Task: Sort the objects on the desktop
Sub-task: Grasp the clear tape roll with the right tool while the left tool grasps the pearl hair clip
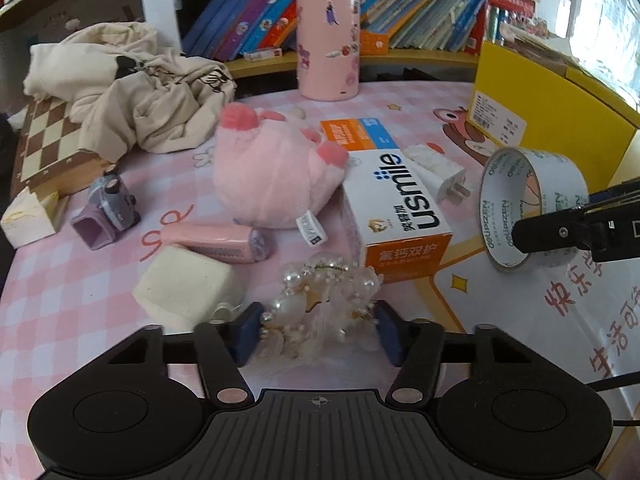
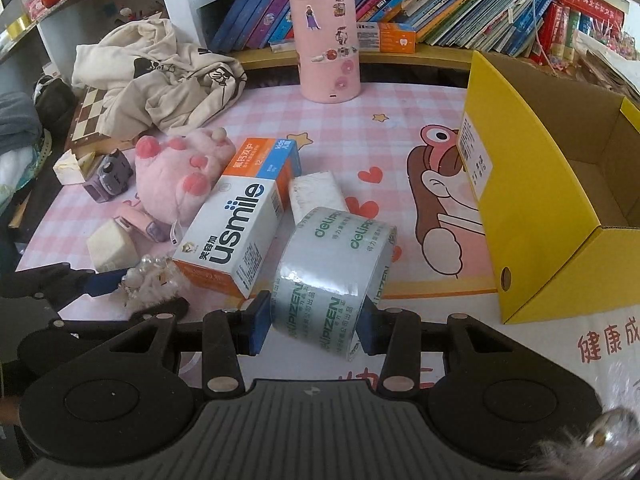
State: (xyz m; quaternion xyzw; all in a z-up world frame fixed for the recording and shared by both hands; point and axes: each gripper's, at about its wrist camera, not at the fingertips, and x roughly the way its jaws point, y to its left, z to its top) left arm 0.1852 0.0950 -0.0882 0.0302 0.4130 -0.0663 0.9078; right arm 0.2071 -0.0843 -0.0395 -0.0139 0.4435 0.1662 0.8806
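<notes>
My left gripper (image 1: 318,330) is shut on a pearl hair ornament (image 1: 324,296), low over the pink checked desk mat (image 1: 80,280); it also shows in the right wrist view (image 2: 148,276). My right gripper (image 2: 312,320) is shut on a roll of clear Deli tape (image 2: 332,276) and holds it off the mat, tilted; the roll shows in the left wrist view (image 1: 528,208). An open yellow cardboard box (image 2: 532,184) stands to the right. A usmile toothpaste box (image 2: 240,224) lies between the grippers, beside a pink plush toy (image 2: 180,172).
On the left lie a white foam block (image 1: 184,284), a pink stapler-like case (image 1: 220,240), a purple toy camera (image 1: 108,208), a chessboard (image 1: 48,140) and a crumpled beige garment (image 1: 132,88). A pink canister (image 1: 328,36) stands at the back before a bookshelf (image 2: 440,4). A white charger (image 1: 436,168) lies behind the toothpaste box.
</notes>
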